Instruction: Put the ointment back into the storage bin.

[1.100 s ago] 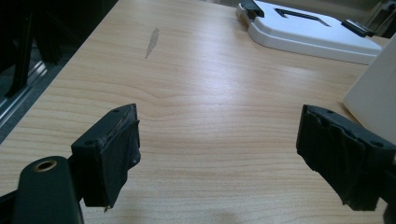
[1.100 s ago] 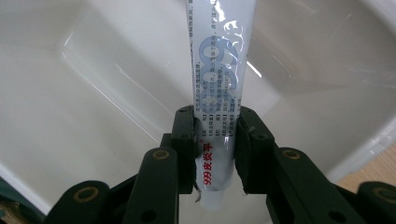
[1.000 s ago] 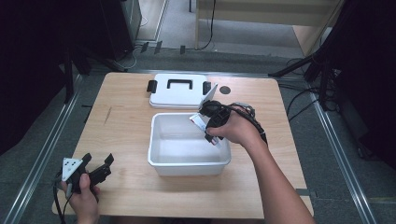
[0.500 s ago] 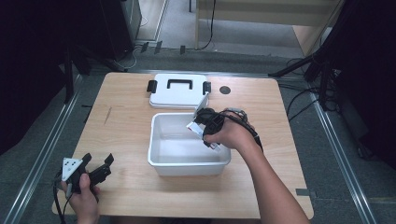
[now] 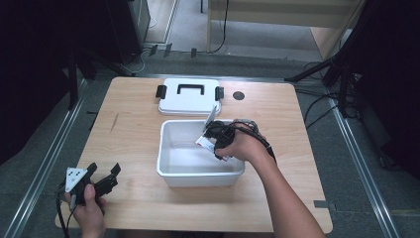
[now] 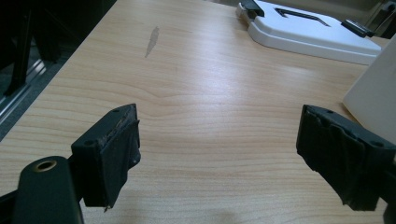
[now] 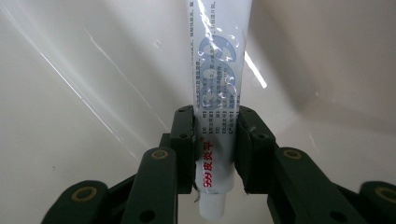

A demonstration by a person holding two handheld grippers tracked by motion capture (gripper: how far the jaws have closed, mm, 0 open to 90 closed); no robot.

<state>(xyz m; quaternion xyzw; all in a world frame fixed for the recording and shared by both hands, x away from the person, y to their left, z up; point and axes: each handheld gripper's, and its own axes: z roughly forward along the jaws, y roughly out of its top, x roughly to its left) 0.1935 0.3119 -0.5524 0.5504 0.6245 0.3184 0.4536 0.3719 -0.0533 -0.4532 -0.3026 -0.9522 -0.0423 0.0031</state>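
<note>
Right gripper: jaws clamped a white tube inside the white bin.
Left gripper: jaws gaped wide over bare table.

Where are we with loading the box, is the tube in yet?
Done: the lid is off, lying on the table behind the white box. In hand: the right gripper is shut on the tube and holds it inside the box, not yet released. Left, probably: let go, then close the lid. The left gripper sits open over the table's near left corner.
</note>
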